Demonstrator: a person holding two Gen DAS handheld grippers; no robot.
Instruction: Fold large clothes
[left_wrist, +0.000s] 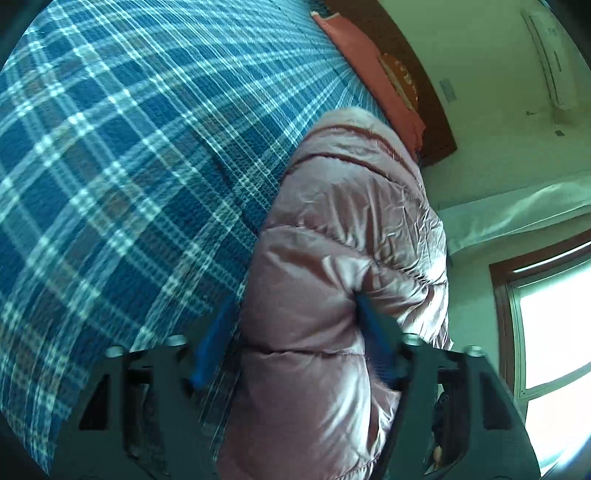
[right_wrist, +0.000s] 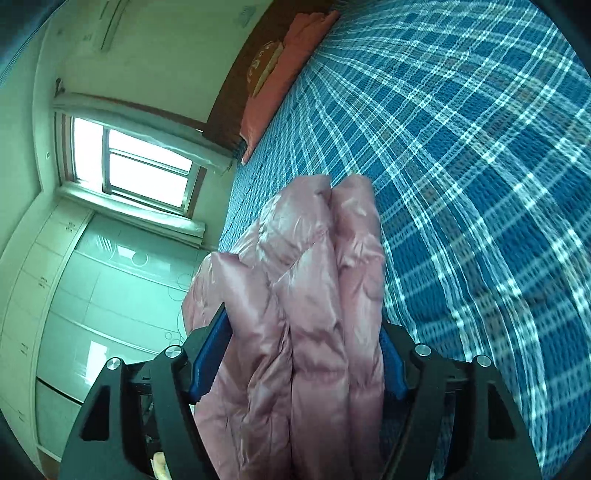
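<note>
A shiny pink puffer jacket (left_wrist: 340, 236) is held up over a bed with a blue plaid cover (left_wrist: 129, 166). My left gripper (left_wrist: 295, 314) is shut on a thick quilted part of the jacket, its blue fingers (left_wrist: 373, 332) pressed into the padding on both sides. In the right wrist view the jacket (right_wrist: 314, 288) hangs bunched in several folds between the blue fingers (right_wrist: 212, 354) of my right gripper (right_wrist: 303, 325), which is shut on it. The plaid cover (right_wrist: 461, 166) lies behind it.
A pink pillow (left_wrist: 373, 74) lies against a dark wooden headboard (left_wrist: 417, 81) at the head of the bed. A window (right_wrist: 140, 166) and pale wardrobe doors (right_wrist: 92, 295) stand beside the bed. An air conditioner (left_wrist: 550, 55) hangs on the wall.
</note>
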